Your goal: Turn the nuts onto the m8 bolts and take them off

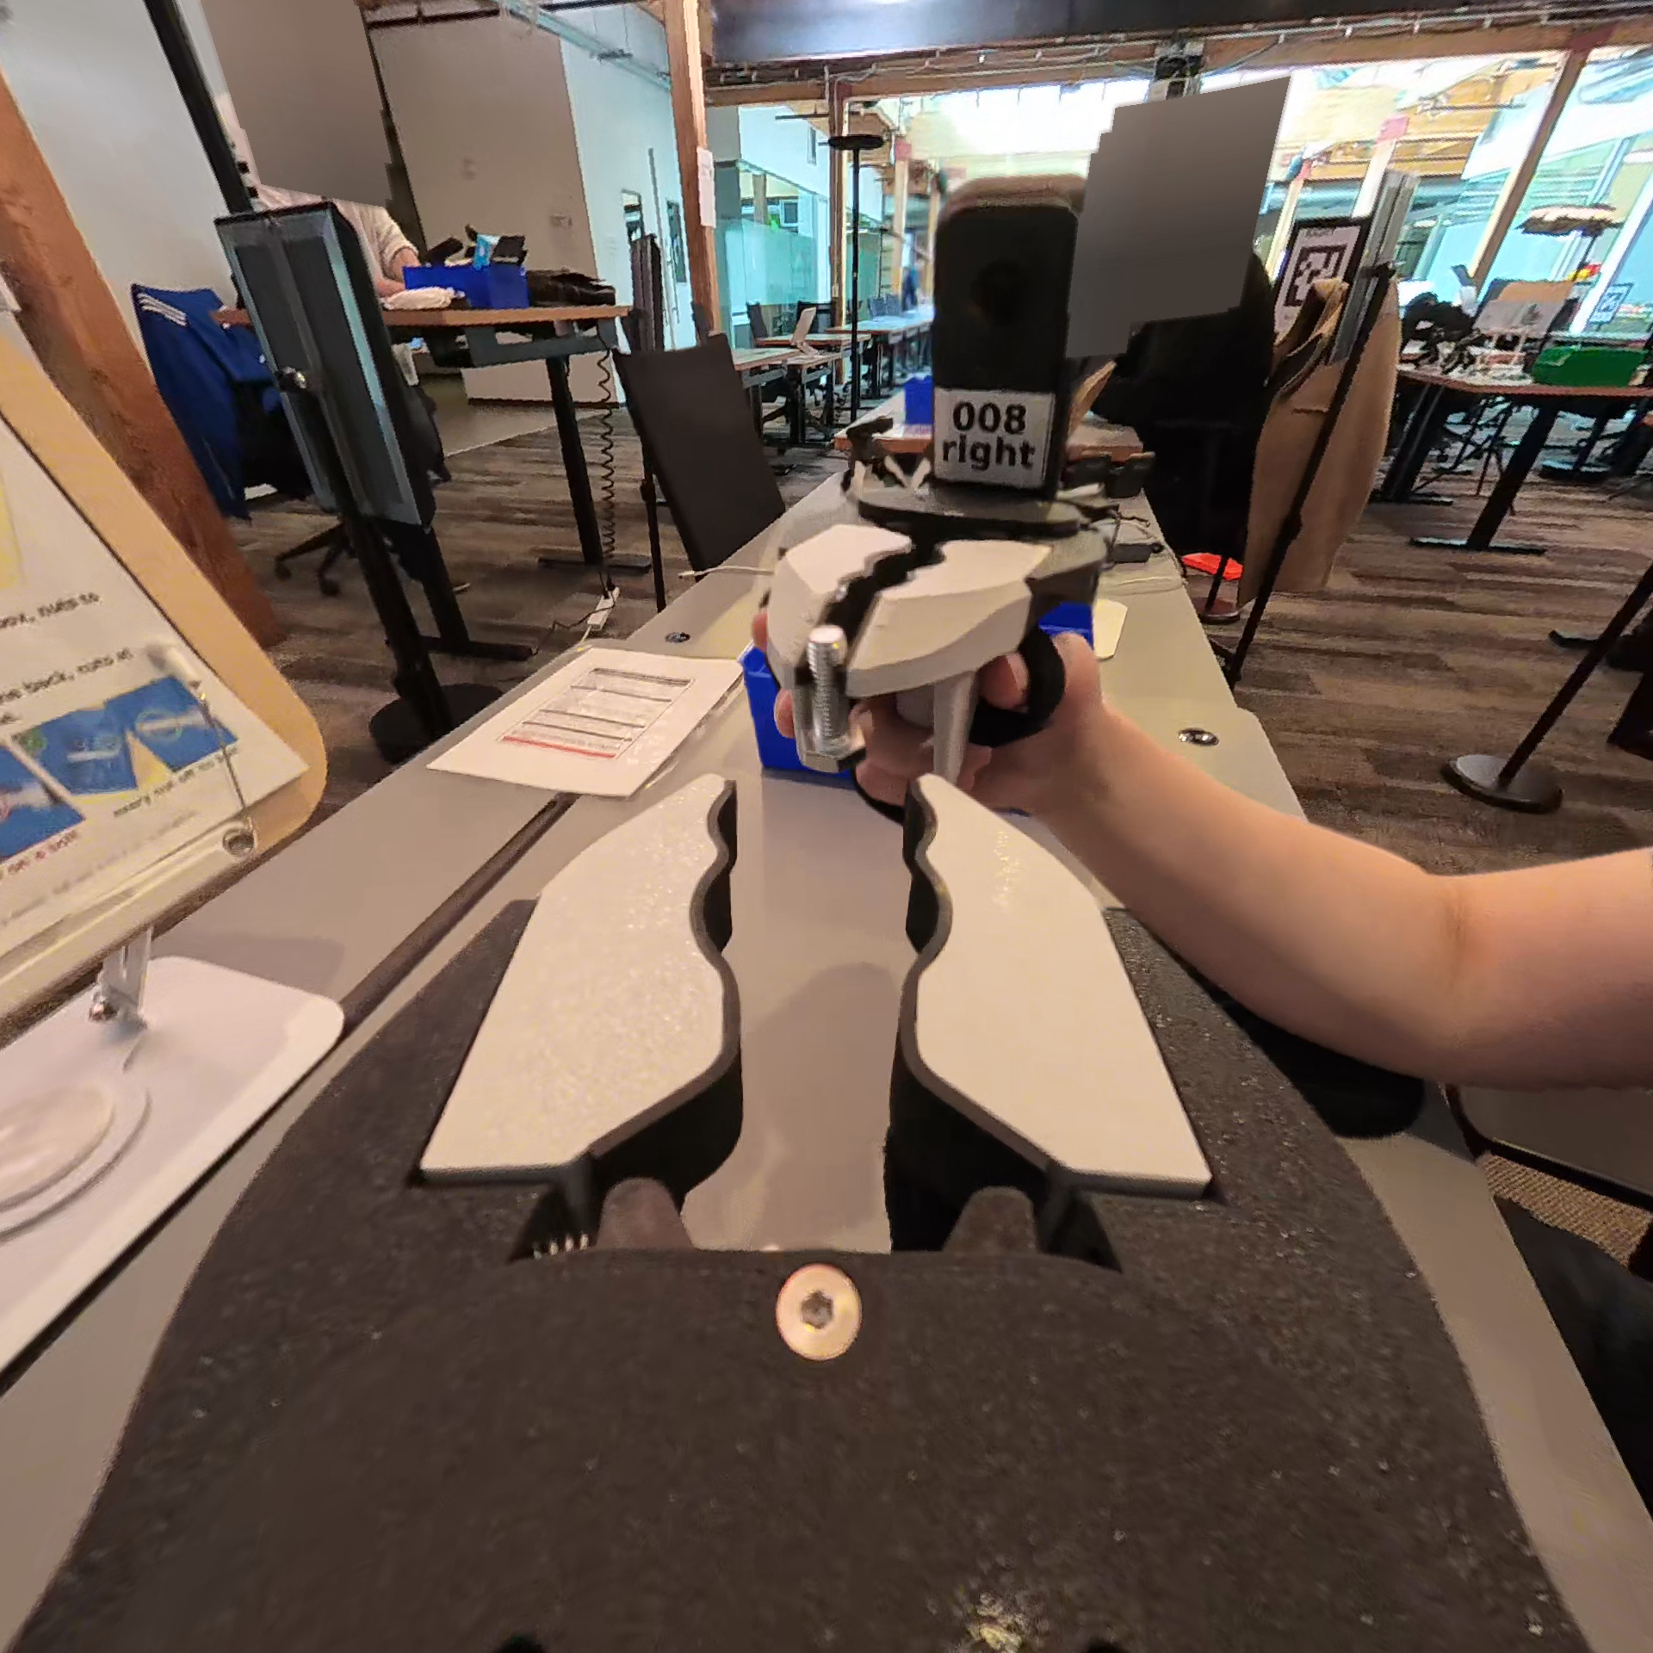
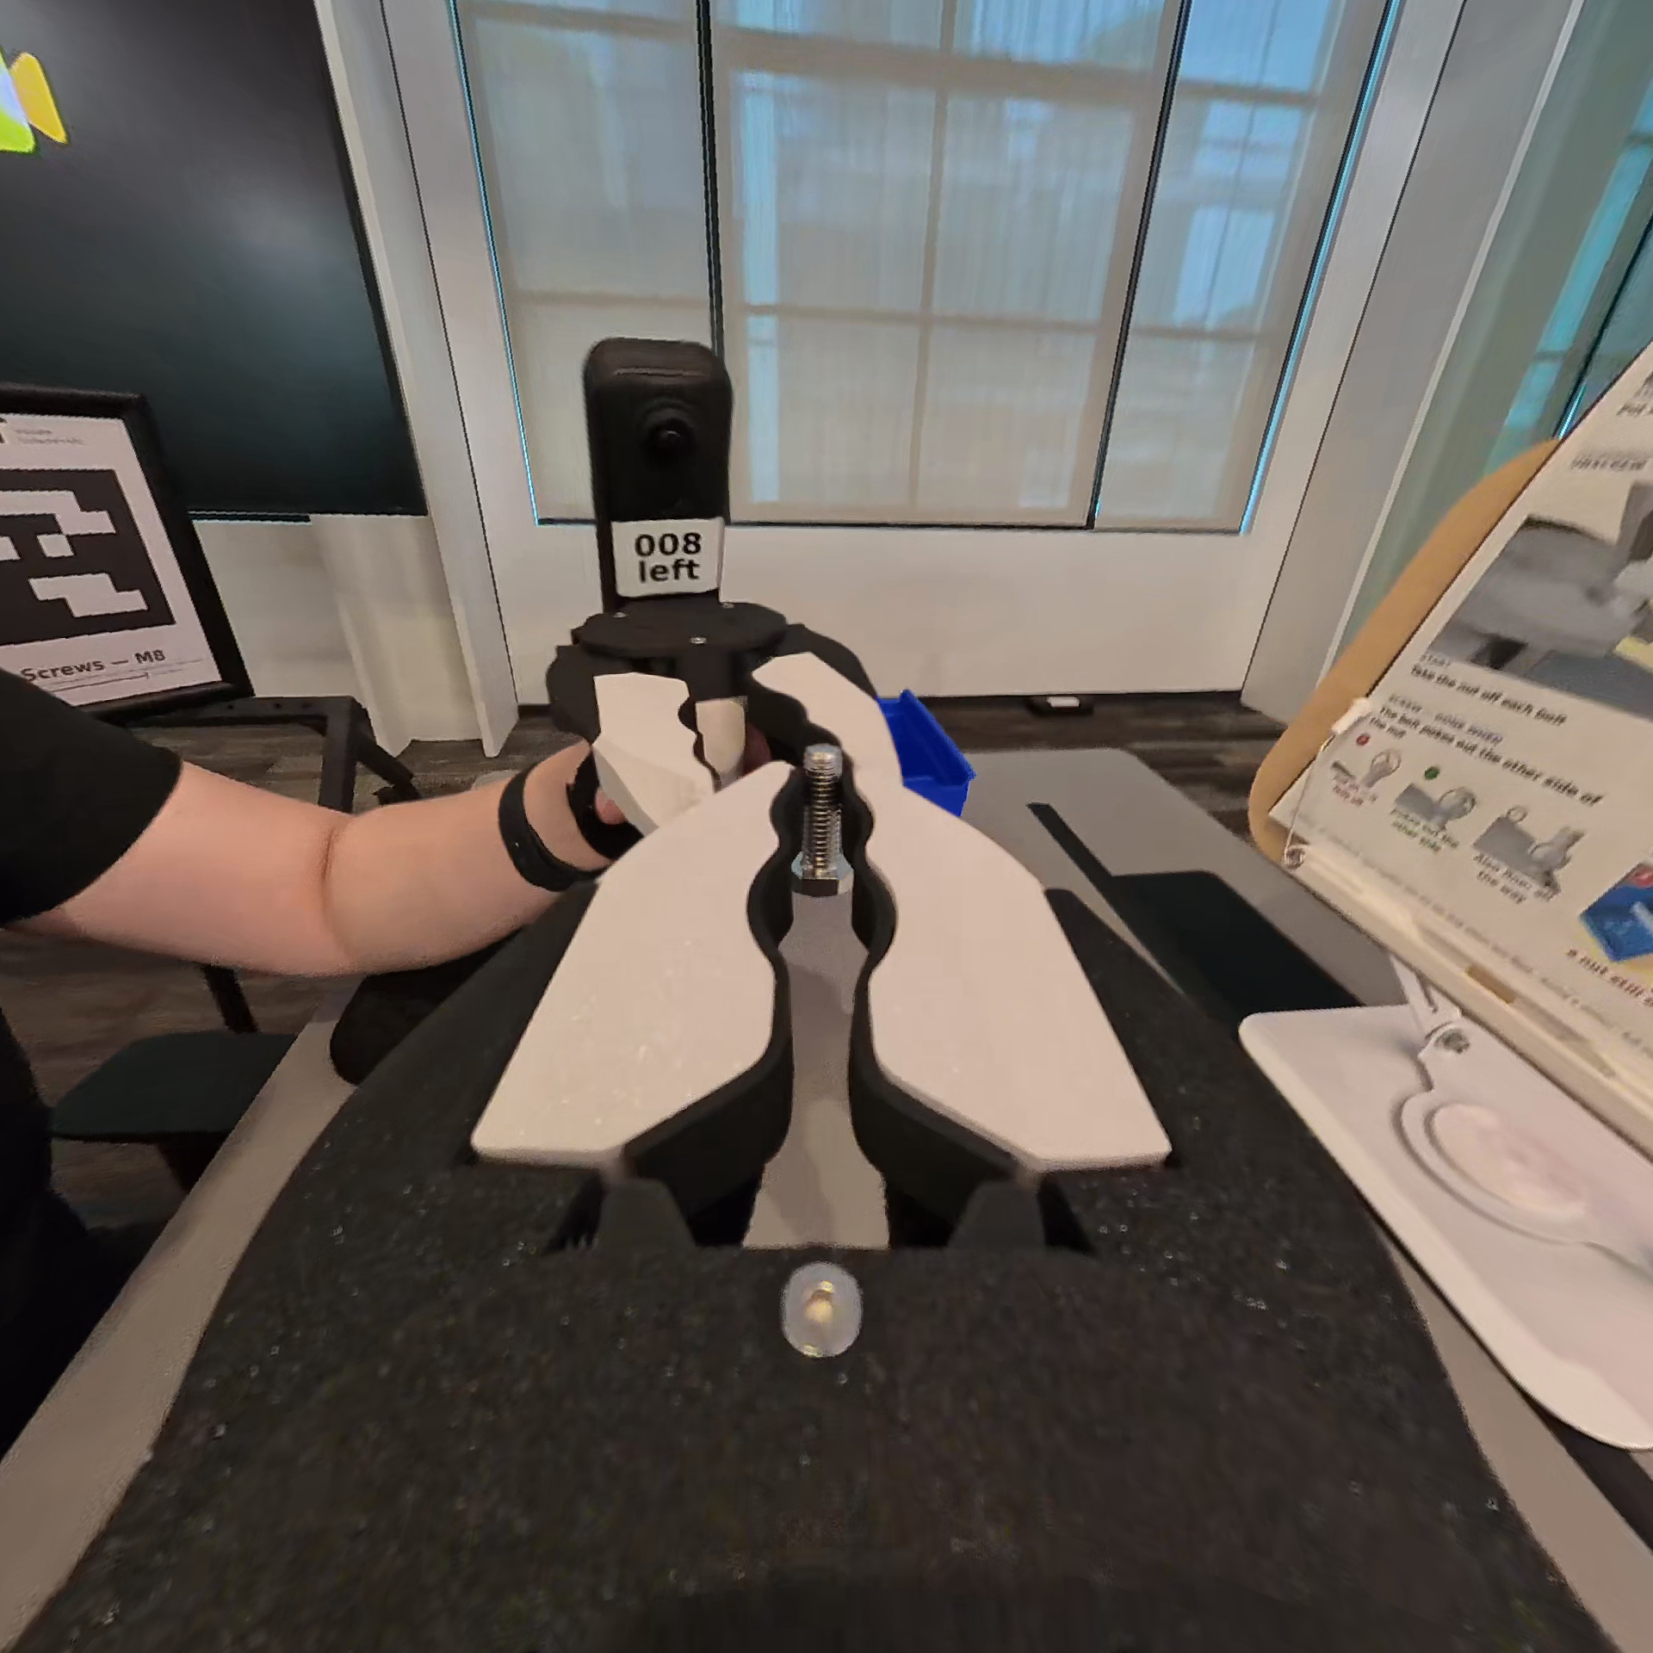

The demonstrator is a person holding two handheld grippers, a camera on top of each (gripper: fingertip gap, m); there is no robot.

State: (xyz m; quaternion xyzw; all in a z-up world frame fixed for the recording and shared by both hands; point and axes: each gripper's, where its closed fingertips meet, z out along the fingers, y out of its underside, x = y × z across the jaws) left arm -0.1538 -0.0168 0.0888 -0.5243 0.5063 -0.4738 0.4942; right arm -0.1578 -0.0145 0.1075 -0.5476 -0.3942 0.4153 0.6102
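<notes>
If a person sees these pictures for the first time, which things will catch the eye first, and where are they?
First comes the silver bolt, standing upright between the fingers of the right gripper, head down and thread up. Right behind it the left gripper faces it, open and empty. Next the eye finds the blue bin on the grey table, and the instruction board on its white stand at the right.

Each gripper is showing pale grey fingers with wavy black inner pads on a rough black foam-like body, the left gripper (image 1: pixel 823 809) and right gripper (image 2: pixel 816 787) alike, with a silver screw (image 1: pixel 818 1312) sitting mid-body. Each is carrying a black camera with a white label. The person is wearing a black short sleeve (image 2: pixel 72 787) and a black wristband (image 2: pixel 529 836).
</notes>
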